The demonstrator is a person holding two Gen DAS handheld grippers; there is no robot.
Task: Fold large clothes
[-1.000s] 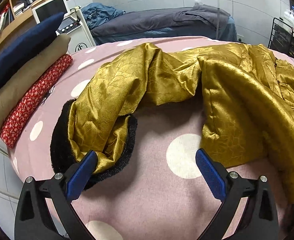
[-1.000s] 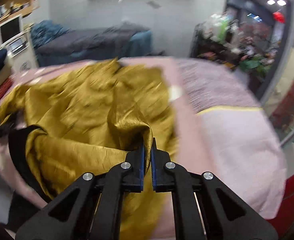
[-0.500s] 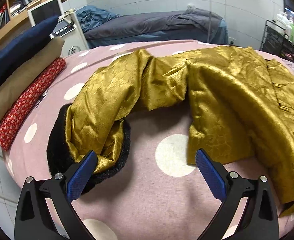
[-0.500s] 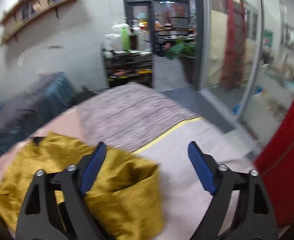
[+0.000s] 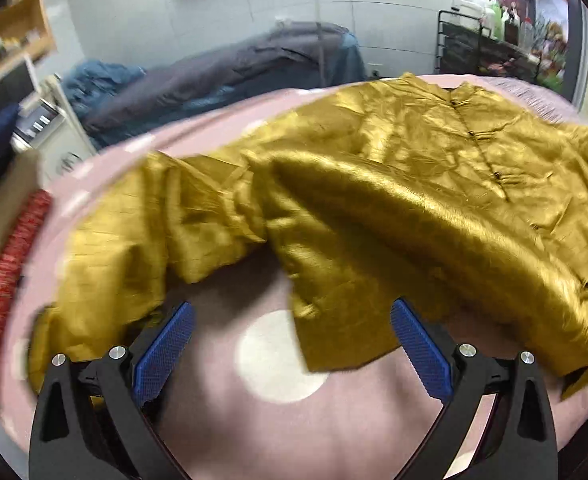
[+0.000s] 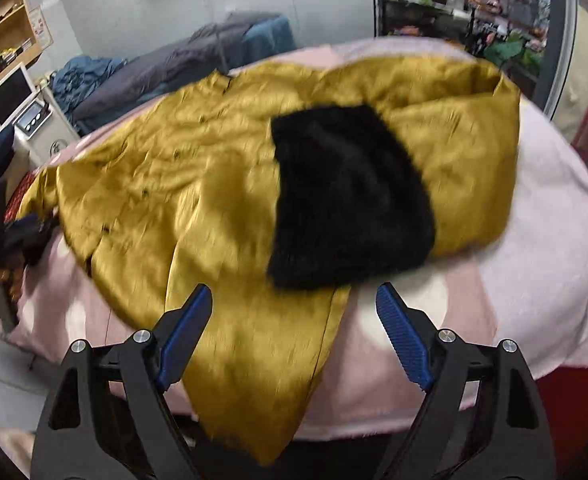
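A large gold satin jacket [image 5: 393,184] lies spread on a pink bed with white dots [image 5: 278,360]. It also shows in the right wrist view [image 6: 166,184], with a black furry cuff [image 6: 345,200] folded onto its middle and a hem corner hanging over the bed's front edge. My left gripper [image 5: 292,352] is open and empty, just above the bed between the crumpled left sleeve and the jacket's hem. My right gripper [image 6: 294,332] is open and empty, above the jacket's front hem. The left gripper also shows in the right wrist view [image 6: 10,236] at the far left.
Stacked cushions, red [image 5: 2,280] and tan, lie along the bed's left edge. A second bed with dark grey bedding [image 5: 222,76] stands behind. A white machine with a screen [image 6: 26,116] is at back left. A black rack with bottles [image 5: 489,40] stands at back right.
My right gripper has let go of the jacket fabric and opened, then swung back over the jacket. The sleeve with the black cuff now lies folded onto the jacket. My left gripper shifted right, staying open.
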